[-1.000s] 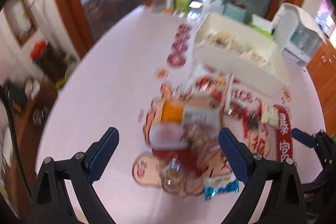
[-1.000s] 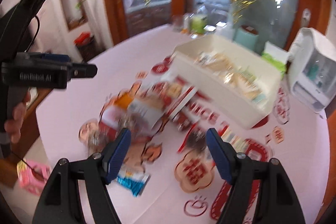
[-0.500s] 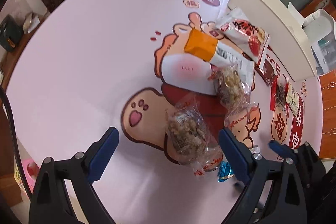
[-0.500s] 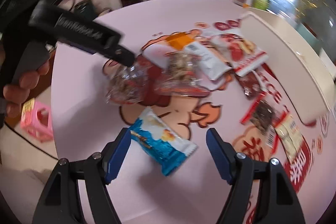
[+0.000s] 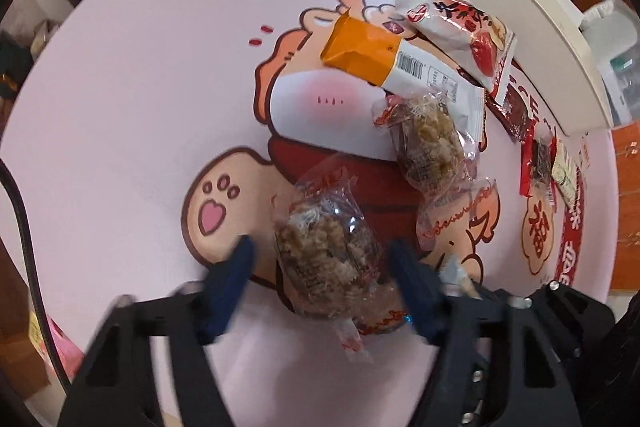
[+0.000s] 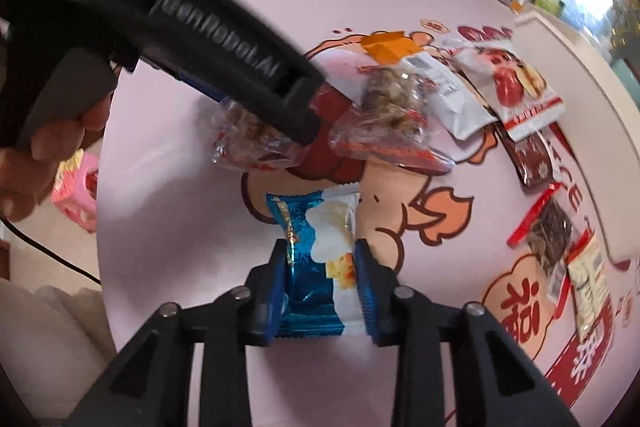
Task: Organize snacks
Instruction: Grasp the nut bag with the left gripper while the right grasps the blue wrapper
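A clear bag of brown crumbly snack point(image 5: 328, 255) lies on the pink printed tablecloth point(image 5: 140, 87). My left gripper point(image 5: 320, 249) points down over it with its jaws closing. The bag sits between the blurred blue pads, and a thin gap still shows on the left side. In the right wrist view my right gripper point(image 6: 320, 247) is closing on a blue and white packet point(image 6: 316, 227), whose wrapper buckles where both pads press its edges. The left tool's black housing point(image 6: 224, 59) crosses that view and covers part of the clear bag point(image 6: 248, 139).
Beyond lie a second clear bag point(image 5: 432, 143), an orange and white packet point(image 5: 384, 59), a white and red packet point(image 5: 460, 31) and small dark packets point(image 5: 536, 163). A long white bin point(image 5: 520, 7) stands at the far right. A hand point(image 6: 48, 147) holds the left tool. A pink box point(image 6: 76, 187) sits below the table edge.
Both grippers have come down close to the table and tilted steeply. Both pairs of jaws have narrowed, the left around the clear bag and the right onto the blue and white packet.
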Demonstrator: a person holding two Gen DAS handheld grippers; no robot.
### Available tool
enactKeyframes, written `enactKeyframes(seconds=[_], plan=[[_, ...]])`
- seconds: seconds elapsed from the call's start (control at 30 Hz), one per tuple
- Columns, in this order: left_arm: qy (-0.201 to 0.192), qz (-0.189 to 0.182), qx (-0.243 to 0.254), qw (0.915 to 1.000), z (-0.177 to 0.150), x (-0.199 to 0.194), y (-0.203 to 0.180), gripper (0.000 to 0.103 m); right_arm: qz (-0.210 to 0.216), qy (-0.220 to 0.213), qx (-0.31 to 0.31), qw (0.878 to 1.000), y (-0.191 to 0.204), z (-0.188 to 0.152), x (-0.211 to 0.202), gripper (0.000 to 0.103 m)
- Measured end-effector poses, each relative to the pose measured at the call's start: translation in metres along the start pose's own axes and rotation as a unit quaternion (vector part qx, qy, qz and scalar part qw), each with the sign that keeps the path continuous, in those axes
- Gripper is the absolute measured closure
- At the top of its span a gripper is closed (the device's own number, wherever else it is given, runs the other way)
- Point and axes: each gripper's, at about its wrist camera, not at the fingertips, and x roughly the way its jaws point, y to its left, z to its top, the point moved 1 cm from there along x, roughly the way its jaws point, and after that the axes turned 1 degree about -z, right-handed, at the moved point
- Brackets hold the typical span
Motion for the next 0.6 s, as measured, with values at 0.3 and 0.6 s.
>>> enactKeyframes(seconds=[0.3, 0.6], plan=[[-0.013, 0.005, 0.027, 0.9995, -0.004, -0.003, -0.003, 0.054, 0.004, -0.008, 0.066, 0.998, -0.011, -0.012, -0.008, 0.073], [-0.029, 0.012, 0.077, 0.9965, -0.021, -0.036, -0.010, 0.054, 0.003, -0.039, 0.110, 0.993, -0.019, -0.013, -0.030, 0.073]])
